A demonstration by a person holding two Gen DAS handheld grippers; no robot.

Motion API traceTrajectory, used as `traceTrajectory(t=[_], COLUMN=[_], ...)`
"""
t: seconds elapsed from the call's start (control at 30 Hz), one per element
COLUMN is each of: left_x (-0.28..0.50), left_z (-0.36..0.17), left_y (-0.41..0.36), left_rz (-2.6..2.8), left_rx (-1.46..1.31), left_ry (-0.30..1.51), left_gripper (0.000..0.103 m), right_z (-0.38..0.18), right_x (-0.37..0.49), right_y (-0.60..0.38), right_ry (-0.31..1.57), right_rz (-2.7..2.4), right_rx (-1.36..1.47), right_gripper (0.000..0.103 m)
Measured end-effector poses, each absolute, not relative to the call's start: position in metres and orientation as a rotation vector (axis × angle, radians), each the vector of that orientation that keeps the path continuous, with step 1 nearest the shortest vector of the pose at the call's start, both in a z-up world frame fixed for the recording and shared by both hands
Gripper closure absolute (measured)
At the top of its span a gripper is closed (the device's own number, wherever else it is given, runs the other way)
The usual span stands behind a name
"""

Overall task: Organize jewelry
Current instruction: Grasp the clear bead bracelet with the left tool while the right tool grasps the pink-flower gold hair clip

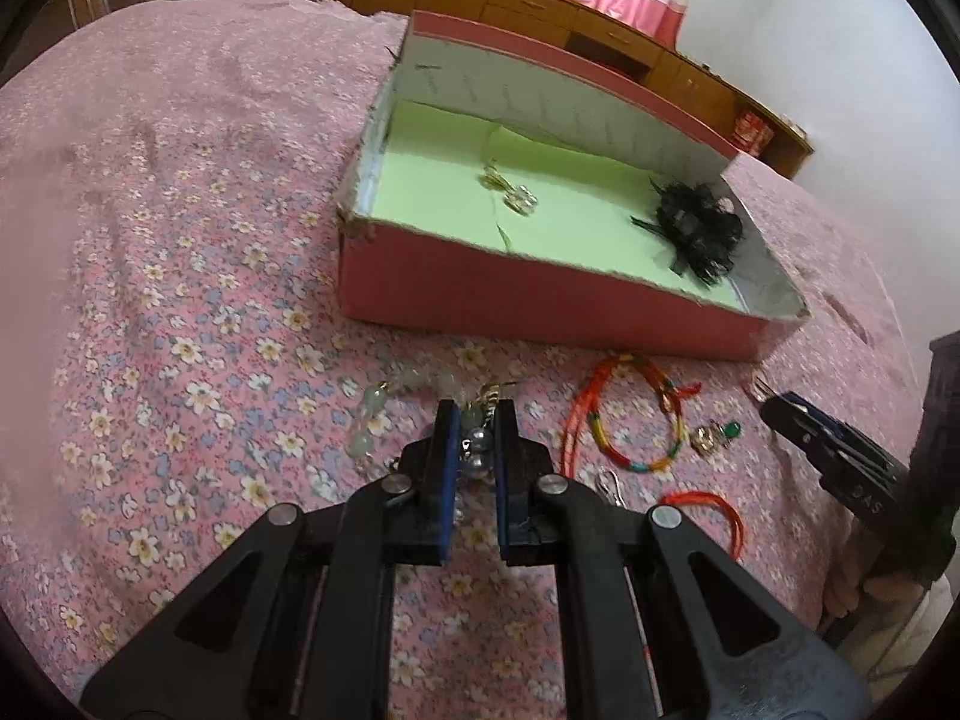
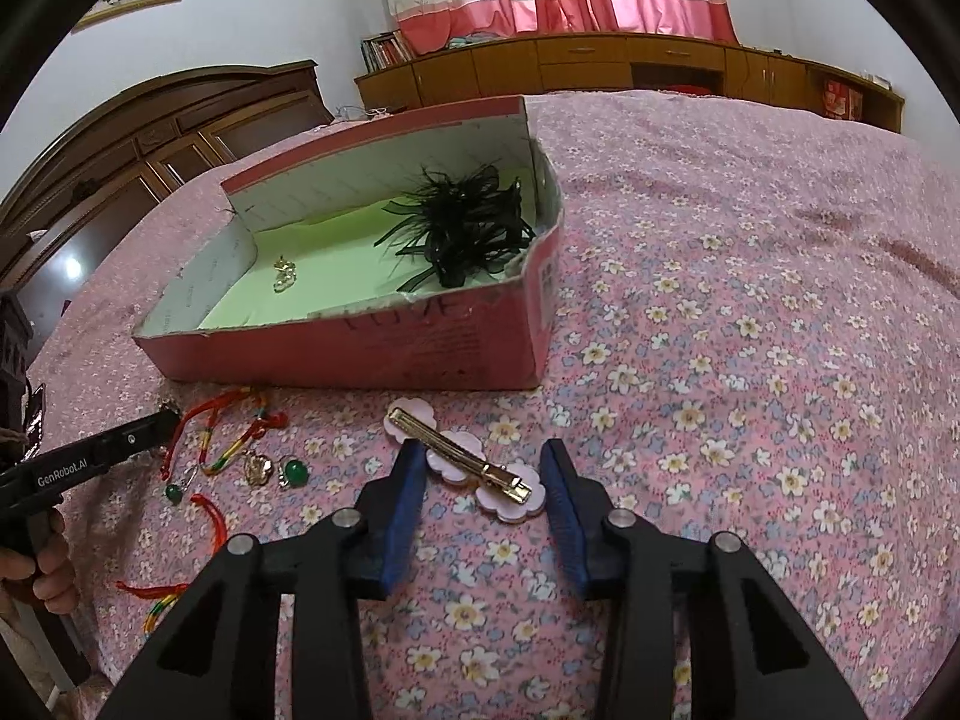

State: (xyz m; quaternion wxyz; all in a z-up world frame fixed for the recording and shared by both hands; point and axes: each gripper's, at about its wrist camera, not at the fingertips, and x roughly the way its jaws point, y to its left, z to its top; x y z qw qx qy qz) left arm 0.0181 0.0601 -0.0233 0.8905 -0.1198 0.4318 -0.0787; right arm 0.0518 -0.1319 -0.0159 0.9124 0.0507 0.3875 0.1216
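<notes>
A pink box (image 1: pixel 540 294) with a green floor lies on the bed; it holds a gold earring (image 1: pixel 510 192) and a black feather hairpiece (image 1: pixel 696 228). My left gripper (image 1: pixel 477 414) is shut on a grey-bead earring (image 1: pixel 477 447), low over the bedspread. A pale green bead piece (image 1: pixel 369 420) lies left of it, a red and multicolour cord bracelet (image 1: pixel 636 420) right of it. My right gripper (image 2: pixel 483 462) is open around a pink flower hair clip (image 2: pixel 468 459) with a gold clasp, on the bedspread. The box (image 2: pixel 372 348) lies beyond the clip.
Green-stone earrings (image 2: pixel 294 471) and a gold pendant (image 2: pixel 258 468) lie by the bracelet (image 2: pixel 234 432). More red cord (image 2: pixel 210 516) lies nearer. The pink floral bedspread (image 2: pixel 750 312) stretches all around. Wooden cabinets (image 2: pixel 600 66) stand beyond the bed.
</notes>
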Motion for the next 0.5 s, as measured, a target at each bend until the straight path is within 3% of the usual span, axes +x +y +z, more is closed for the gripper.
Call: traceTrajectory(t=[0.2,0.5], left_x=[0.008,-0.006], left_z=[-0.017,0.003], left_y=[0.056,0.078], left_rz=[-0.161,-0.100], left_rx=[-0.202,-0.195], left_ry=[0.901,0.840], left_gripper=[0.090,0.087], right_z=[-0.016,-0.017], right_x=[0.049,0.049], right_y=[-0.132,-0.134], right_ry=[0.801,0.801], right_rz=[0.250,0.253], right_rx=[0.111,0.121], right_gripper=[0.060,0.060])
